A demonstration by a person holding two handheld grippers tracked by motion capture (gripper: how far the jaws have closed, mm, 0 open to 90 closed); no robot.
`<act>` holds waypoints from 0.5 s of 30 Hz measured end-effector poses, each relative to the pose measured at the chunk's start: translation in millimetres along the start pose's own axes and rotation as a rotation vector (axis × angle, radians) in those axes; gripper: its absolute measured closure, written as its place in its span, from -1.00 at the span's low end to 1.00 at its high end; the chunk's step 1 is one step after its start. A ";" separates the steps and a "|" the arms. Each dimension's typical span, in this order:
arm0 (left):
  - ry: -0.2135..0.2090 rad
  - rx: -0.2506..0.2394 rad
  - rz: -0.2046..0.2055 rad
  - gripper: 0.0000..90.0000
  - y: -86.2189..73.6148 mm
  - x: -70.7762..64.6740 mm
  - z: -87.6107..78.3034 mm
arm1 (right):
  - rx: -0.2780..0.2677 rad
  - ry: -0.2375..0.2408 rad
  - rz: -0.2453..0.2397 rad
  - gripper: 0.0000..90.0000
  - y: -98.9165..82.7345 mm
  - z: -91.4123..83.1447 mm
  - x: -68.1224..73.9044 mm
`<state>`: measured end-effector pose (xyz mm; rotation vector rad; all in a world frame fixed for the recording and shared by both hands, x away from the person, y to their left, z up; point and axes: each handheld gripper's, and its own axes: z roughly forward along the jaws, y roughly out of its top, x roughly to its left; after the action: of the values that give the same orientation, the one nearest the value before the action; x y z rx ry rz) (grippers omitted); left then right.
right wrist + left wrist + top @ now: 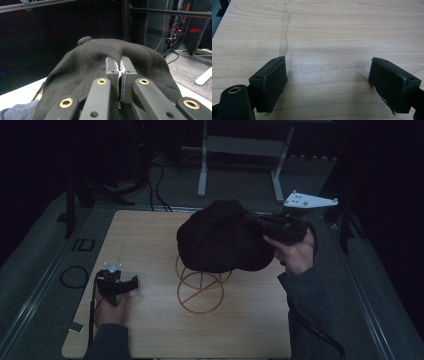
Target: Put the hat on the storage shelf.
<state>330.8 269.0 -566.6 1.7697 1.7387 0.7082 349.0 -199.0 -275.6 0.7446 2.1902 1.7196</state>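
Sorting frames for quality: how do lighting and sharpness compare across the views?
High view: dim and underexposed, black cap nearly featureless. Left gripper view: bright, sharp wood grain on the table, soft shadow between the jaws. Right gripper view: dark background, near jaws slightly soft.

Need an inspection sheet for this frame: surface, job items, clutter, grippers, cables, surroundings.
Surface: light wood table, bare in front of the left gripper, with a pale streak along the grain in the left gripper view.
Job's things: black cap over a gold wire stand; the stand's rings rest on the table.
Clutter: nothing seen on the table.
Grippers: left gripper open, low over bare wood, holding nothing. Right gripper shut on a fold of the cap's fabric at the cap's right side.
Cables: a black loop lies on the grey floor left of the table; more cables run on the floor behind.
Surroundings: dark room, white frame legs beyond the table.
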 end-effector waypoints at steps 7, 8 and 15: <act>0.000 -0.001 -0.001 -0.67 0.0 -0.1 0.1 | 0.037 0.036 -0.018 0.94 -6.1 15.5 7.7; 0.000 -0.001 -0.001 -0.67 0.0 -0.1 0.1 | 0.046 0.040 -0.024 0.94 -7.5 17.5 8.6; 0.000 0.001 0.001 -0.67 0.0 0.1 -0.1 | 0.088 0.067 -0.037 0.94 -17.3 29.2 12.3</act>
<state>330.8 269.0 -566.6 1.7711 1.7386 0.7080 349.1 -171.2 -298.7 0.6722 2.3221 1.6631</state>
